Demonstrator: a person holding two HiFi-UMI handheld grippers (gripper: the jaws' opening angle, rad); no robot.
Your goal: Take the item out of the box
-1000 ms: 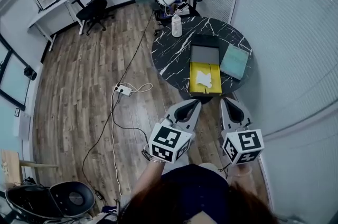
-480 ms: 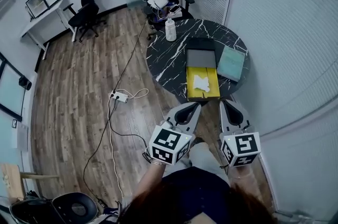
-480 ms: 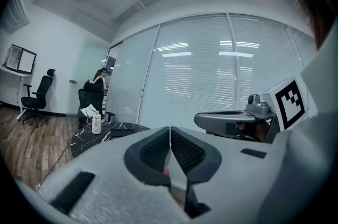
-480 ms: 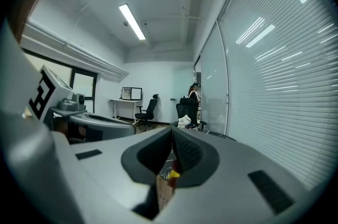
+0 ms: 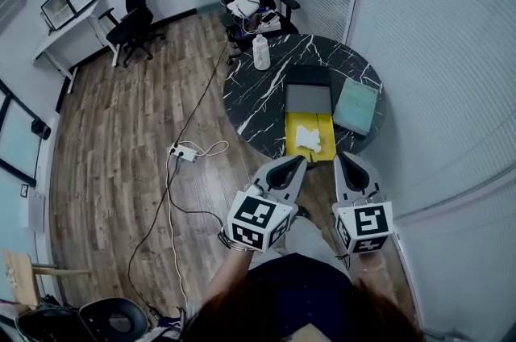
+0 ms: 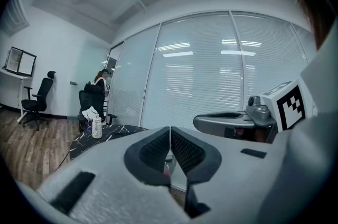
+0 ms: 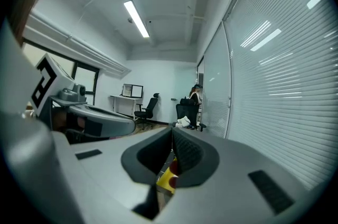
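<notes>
Closer now, yellow box [image 5: 296, 148] holds white item [image 5: 309, 139].

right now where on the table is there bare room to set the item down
Bare marble: the left half of the table, between the bottle and the yellow box, down to the near-left rim. Crowded: the right half, where the box, white item, grey flap and teal pad sit close together.
</notes>
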